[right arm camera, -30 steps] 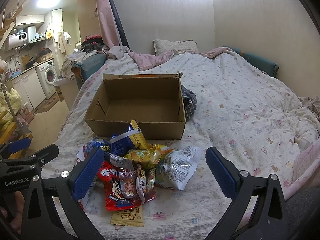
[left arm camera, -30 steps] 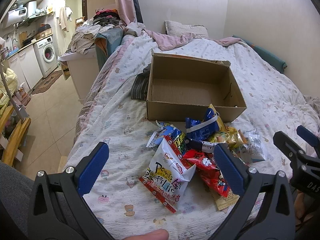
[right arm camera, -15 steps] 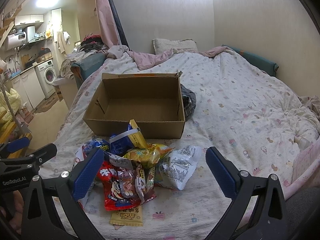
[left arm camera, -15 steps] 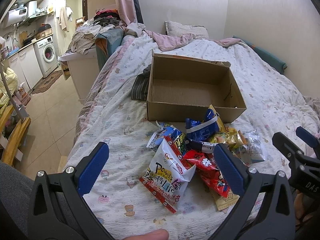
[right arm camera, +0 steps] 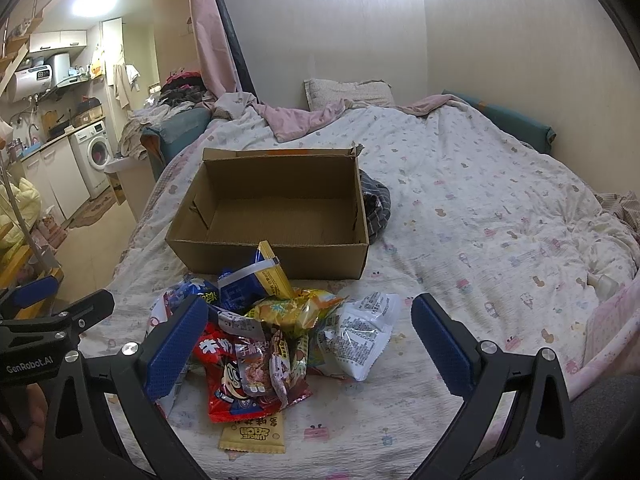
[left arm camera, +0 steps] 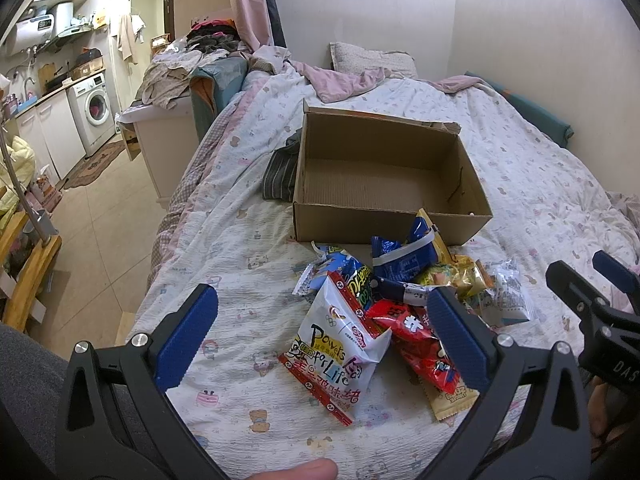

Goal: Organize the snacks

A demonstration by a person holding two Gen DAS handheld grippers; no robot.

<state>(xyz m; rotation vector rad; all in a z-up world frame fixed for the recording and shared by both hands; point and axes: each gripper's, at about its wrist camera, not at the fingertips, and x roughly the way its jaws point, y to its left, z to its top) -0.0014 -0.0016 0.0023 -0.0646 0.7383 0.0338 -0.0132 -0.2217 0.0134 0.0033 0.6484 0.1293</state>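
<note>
Both grippers wide, empty. Left gripper [left arm camera: 322,330] above white bag [left arm camera: 340,344]: drop, pinch its top edge, lift into box [left arm camera: 384,224] ahead. Right gripper [right arm camera: 310,336] waits.

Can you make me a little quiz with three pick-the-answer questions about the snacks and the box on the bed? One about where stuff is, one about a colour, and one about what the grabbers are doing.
1. Where is the pile of snacks?
A. Inside the cardboard box
B. On the bed in front of the cardboard box
C. On the floor

2. What colour are the pads on the fingers?
A. Blue
B. Green
C. Orange

3. What is the state of the left gripper and the right gripper?
A. Both shut on a snack
B. One holds the box
C. Both open, holding nothing

Answers:
1 B: the packets lie on the bedspread against the near wall of the cardboard box, whose inside is bare.
2 A: each finger has a blue ribbed pad.
3 C: the fingers are spread wide over the pile with nothing between them.
</note>
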